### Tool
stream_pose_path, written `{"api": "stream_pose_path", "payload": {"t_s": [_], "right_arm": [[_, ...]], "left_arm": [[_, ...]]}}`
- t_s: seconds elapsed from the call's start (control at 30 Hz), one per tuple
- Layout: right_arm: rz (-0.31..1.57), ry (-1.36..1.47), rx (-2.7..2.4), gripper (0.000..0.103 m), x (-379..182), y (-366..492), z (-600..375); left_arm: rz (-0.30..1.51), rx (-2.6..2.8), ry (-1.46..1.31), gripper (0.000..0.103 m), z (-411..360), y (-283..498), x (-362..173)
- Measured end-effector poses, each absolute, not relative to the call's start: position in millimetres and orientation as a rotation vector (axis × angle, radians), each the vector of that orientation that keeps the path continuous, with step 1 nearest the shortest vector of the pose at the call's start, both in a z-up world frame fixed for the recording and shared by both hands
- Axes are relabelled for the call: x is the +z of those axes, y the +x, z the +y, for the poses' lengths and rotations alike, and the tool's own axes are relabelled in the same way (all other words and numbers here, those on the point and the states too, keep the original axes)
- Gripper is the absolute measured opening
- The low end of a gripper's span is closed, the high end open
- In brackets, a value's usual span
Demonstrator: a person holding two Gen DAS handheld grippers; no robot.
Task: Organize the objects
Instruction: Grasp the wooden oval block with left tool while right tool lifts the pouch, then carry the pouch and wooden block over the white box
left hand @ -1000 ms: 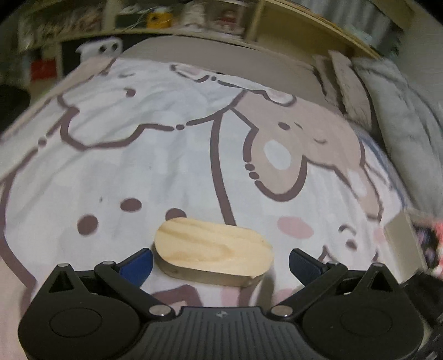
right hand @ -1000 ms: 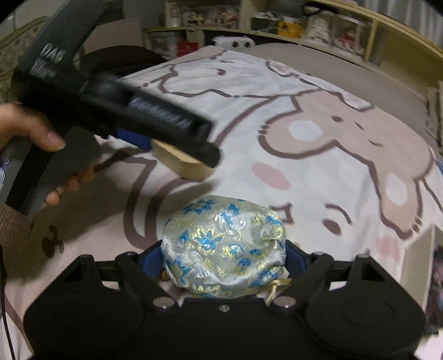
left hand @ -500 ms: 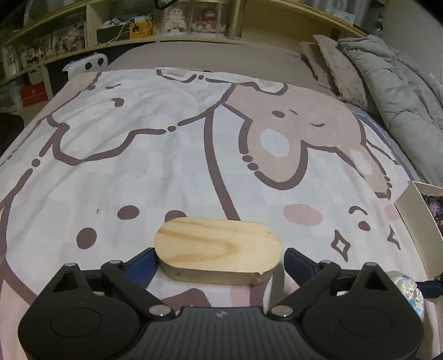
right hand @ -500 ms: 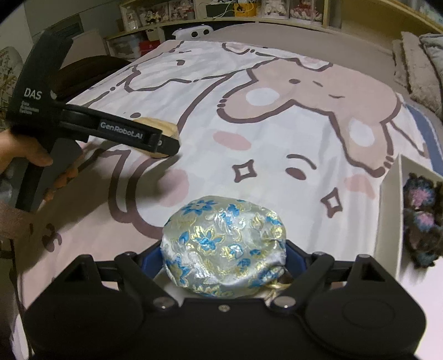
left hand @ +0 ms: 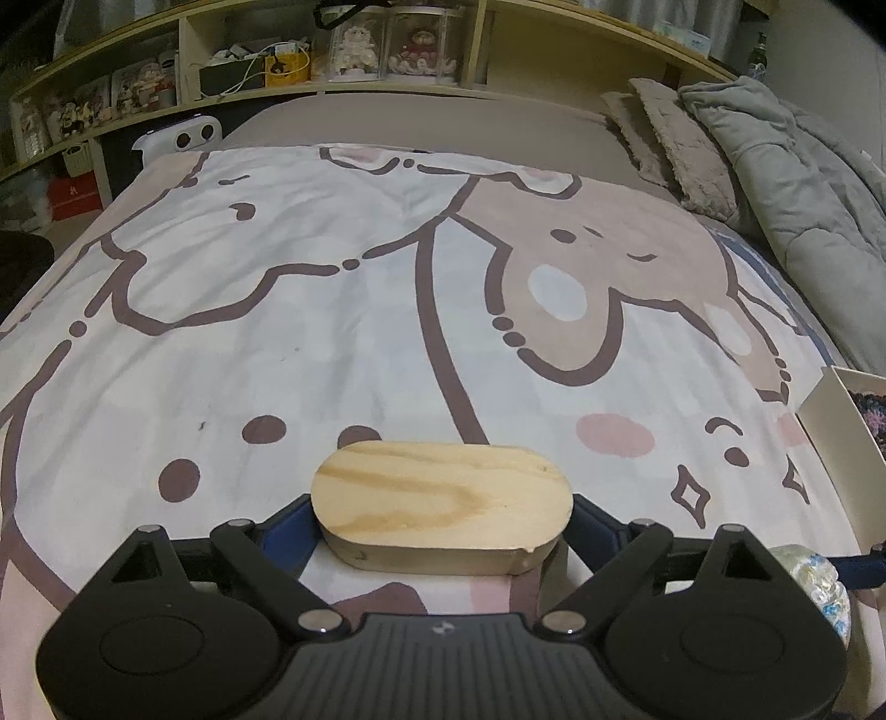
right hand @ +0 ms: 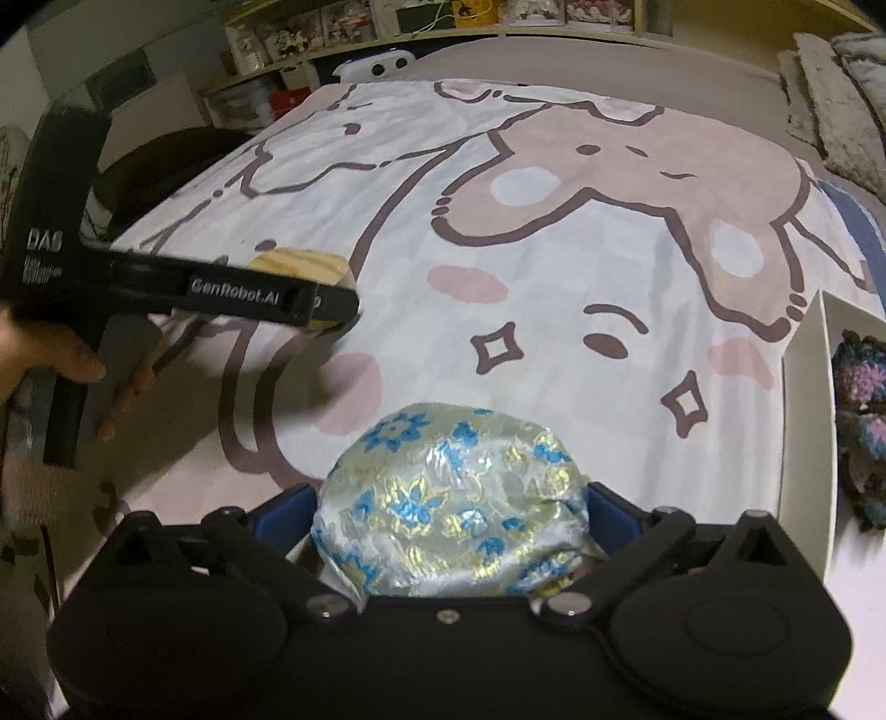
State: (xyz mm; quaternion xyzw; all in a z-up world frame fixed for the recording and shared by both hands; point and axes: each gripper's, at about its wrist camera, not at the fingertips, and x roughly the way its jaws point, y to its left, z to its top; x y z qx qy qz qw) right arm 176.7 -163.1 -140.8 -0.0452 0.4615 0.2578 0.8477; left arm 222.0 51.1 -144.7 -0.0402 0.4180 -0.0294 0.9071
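Note:
An oval wooden block lies on the cartoon-print bedspread. My left gripper straddles it; its jaws are closing and the blue pads meet both ends of the block. From the right wrist view, the left gripper sits side-on over the block, held by a hand. A silver pouch with blue and gold flowers rests between the fingers of my right gripper. Its jaws are opening and the pads stand just off the pouch's sides. The pouch also shows at the left view's right edge.
A white open box with a dark crocheted piece inside stands at the right edge of the bed. Pillows and a grey quilt lie at the far right. Shelves full of small items run behind the bed.
The left jaws have closed in from a clear gap until they meet the block's ends. The right jaws have spread away from the pouch. Both views have rolled level.

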Motion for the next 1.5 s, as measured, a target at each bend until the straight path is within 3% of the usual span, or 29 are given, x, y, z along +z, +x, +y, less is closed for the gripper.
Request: {"api": "stream_pose_path", "payload": {"t_s": [0.1,0.37,0.5,0.57,0.63,0.87,1.0,1.17,1.5], "right_arm": [[0.985,-0.092,0.533,0.098,-143.9,180.9,-161.9],[0.920,-0.081,0.511,0.070,-135.6,181.9,-168.3],[0.897,-0.095,0.523,0.075,-128.2,179.4,-168.6],[0.890,-0.096,0.511,0.089,-128.5,177.6,-167.9],[0.892,-0.120,0.507,0.095,-130.2,177.2,-163.9],[0.929,-0.207,0.526,0.100,-141.2,173.3,-148.4],[0.948,-0.232,0.519,0.099,-147.0,173.7,-145.3],[0.953,-0.190,0.514,0.089,-147.5,179.0,-150.0],[0.816,-0.122,0.459,0.088,-105.3,177.9,-166.7]], "left_arm": [[0.865,-0.059,-0.075,0.092,50.3,221.4,-144.0],[0.833,-0.042,-0.079,0.092,51.9,216.4,-130.5],[0.824,-0.042,-0.075,0.092,51.6,214.0,-121.7],[0.830,-0.041,-0.077,0.092,50.9,213.3,-120.2],[0.839,-0.046,-0.083,0.092,50.1,213.1,-120.3],[0.850,-0.056,-0.071,0.092,46.5,213.0,-122.9],[0.860,-0.055,-0.068,0.092,46.3,214.3,-125.7],[0.860,-0.051,-0.072,0.092,47.0,214.1,-126.4],[0.812,-0.039,-0.090,0.092,50.9,207.8,-103.6]]}}
